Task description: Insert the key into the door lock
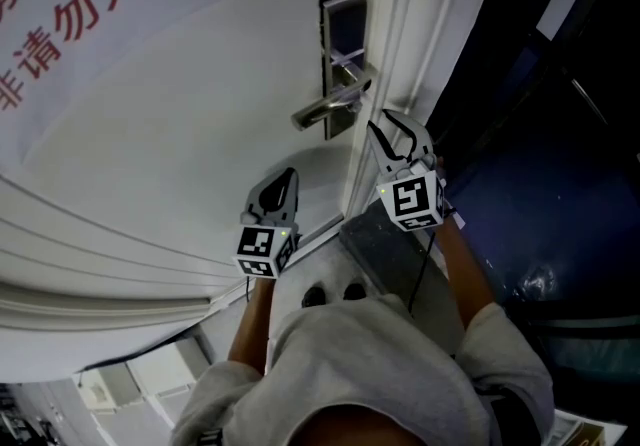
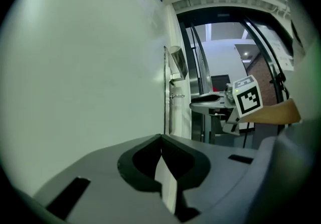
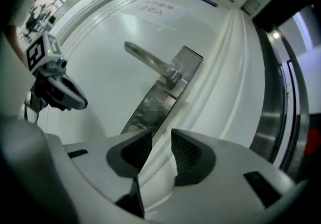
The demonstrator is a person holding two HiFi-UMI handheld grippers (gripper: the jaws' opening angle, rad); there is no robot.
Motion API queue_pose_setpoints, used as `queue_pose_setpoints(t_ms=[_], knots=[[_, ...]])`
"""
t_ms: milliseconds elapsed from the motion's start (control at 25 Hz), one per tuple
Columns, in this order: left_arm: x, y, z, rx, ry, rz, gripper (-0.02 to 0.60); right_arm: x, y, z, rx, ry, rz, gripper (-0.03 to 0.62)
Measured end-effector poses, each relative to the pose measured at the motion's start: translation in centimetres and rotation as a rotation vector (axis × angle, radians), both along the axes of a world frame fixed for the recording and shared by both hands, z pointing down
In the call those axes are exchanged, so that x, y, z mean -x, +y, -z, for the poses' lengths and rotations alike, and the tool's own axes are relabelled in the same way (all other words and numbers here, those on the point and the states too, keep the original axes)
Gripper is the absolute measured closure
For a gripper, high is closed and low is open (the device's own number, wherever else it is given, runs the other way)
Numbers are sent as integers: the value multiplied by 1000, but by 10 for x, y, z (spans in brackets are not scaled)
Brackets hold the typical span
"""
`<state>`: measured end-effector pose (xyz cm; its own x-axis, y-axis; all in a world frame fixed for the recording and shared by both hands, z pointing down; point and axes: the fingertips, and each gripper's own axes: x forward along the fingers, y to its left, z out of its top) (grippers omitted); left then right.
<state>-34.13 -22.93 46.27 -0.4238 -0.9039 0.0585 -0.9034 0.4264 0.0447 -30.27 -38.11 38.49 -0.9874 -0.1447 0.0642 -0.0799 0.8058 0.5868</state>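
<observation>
**Lock plate at upper centre, right tool gaping beside it**

The door lock [image 1: 343, 46] is a tall metal plate at the upper centre of the head view, on the right edge of the white door [image 1: 200, 144]. Its lever handle [image 1: 322, 113] points left. In the left gripper view a thin metal piece [image 2: 176, 96], apparently the key, juts from the plate below the lever.

Just right of the plate and a little lower, the right gripper [image 1: 395, 129] hangs near the door frame [image 1: 400, 24]. Its 2 jaws stand apart with nothing between them.

Lower and further left, well apart from the lock, the left gripper [image 1: 290, 176] has its jaws together and empty.

A paper notice [image 1: 80, 4] with red characters fills the upper left.
</observation>
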Motion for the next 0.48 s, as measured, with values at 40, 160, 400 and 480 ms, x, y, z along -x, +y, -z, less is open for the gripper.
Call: queue_pose_setpoints(t_ms=[40,160,400,480], knots=[[-1,-1,0,1,-2,-4,563,-5,-4,-2,71,-12,-10,459],[-2,-5,-1,4,0,-16,563,-19,-15,-10,227,-36,-46,461],[-8,-17,1,1,-7,-48,563,-53,-27,-36,337,-44,-136,471],[-12,-22,-2,11,2,-66,563,-65,-29,-44,366,-51,-166,477]])
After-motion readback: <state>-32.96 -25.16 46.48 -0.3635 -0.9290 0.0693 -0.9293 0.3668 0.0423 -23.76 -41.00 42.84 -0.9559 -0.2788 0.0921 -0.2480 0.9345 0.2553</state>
